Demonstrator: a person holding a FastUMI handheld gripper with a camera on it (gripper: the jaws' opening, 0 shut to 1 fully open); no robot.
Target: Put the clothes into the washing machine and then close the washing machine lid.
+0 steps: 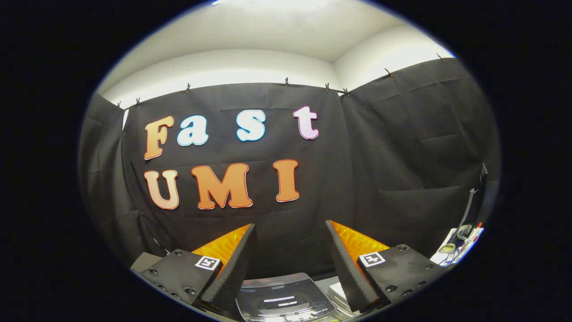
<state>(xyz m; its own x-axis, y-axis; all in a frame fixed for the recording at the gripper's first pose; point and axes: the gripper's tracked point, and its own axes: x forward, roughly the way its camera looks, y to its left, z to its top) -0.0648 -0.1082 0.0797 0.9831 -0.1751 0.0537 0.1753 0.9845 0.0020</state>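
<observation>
Parted jaws above washing machine (283, 299), empty.

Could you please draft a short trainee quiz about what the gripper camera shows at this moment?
1. True or false: the gripper is shut on a piece of clothing.
2. What lies low between the fingers? A) a washing machine B) a basket C) a bucket
3. Fill in: behind the fingers hangs a black ____.

Key:
1. False; the fingers stand apart with nothing between them.
2. A, the washing machine.
3. Cloth, the cloth wall.
</observation>
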